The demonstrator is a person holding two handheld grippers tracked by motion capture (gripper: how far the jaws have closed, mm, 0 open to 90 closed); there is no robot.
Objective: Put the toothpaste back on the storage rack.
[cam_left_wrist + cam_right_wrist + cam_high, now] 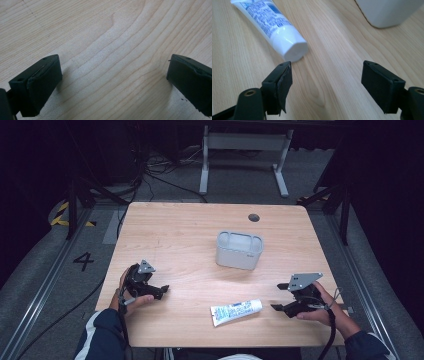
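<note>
Approach step: right gripper (281, 296), jaws released, empty.
White printed plastic tube (236, 312) at nine o'clock; next, straddle its cap, clench. Left gripper (162, 290) released, idle.

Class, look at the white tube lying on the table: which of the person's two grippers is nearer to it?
Right. The right gripper sits just off the tube's capped end, jaws open and nothing between them. The left gripper rests farther away, across bare table on the tube's flat-end side.
</note>
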